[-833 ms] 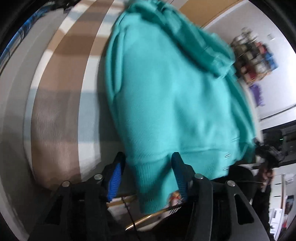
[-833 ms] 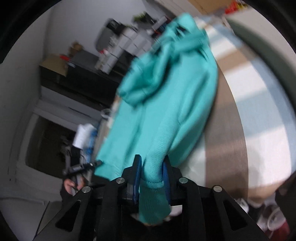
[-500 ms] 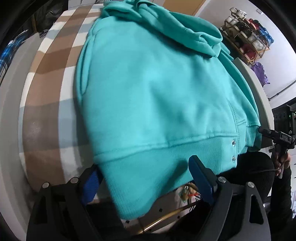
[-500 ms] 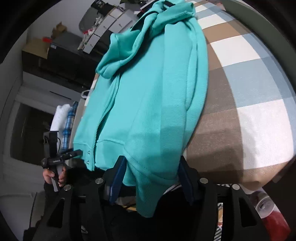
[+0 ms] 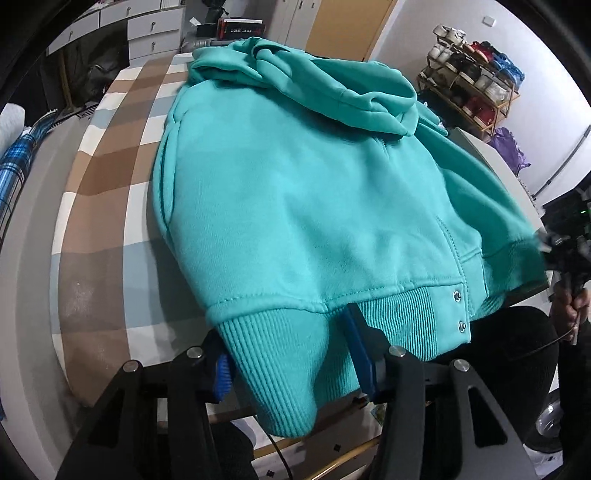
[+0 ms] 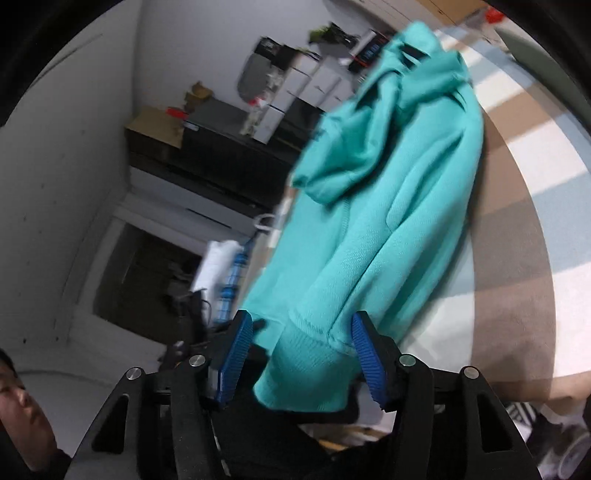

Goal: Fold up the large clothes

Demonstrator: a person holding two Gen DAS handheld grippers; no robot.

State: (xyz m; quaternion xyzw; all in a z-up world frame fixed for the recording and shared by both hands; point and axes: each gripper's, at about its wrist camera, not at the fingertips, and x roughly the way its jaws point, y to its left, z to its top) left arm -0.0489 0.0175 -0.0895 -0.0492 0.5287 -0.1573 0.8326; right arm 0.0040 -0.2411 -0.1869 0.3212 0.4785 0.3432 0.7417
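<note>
A teal zip hoodie [image 5: 295, 192] lies on a checked brown, white and blue tablecloth [image 5: 103, 177], hood at the far end, ribbed hem hanging over the near edge. My left gripper [image 5: 291, 350] is open, its blue pads on either side of the hem's left corner. My right gripper [image 6: 301, 349] is open too, its blue pads apart around the hem's other corner. The hoodie also shows in the right wrist view [image 6: 388, 206], blurred. The right gripper appears in the left wrist view at the far right edge [image 5: 565, 251].
White drawers [image 5: 147, 33] stand beyond the table's far end. A shoe rack [image 5: 476, 77] stands at the right wall. A blue plaid cloth [image 5: 18, 155] lies at the left. Dark cabinets [image 6: 221, 155] and a person's face [image 6: 18, 402] show in the right wrist view.
My right gripper was shut on the hem corner and has opened. My left gripper stayed open around its corner. The hoodie came down and now lies flat on the cloth.
</note>
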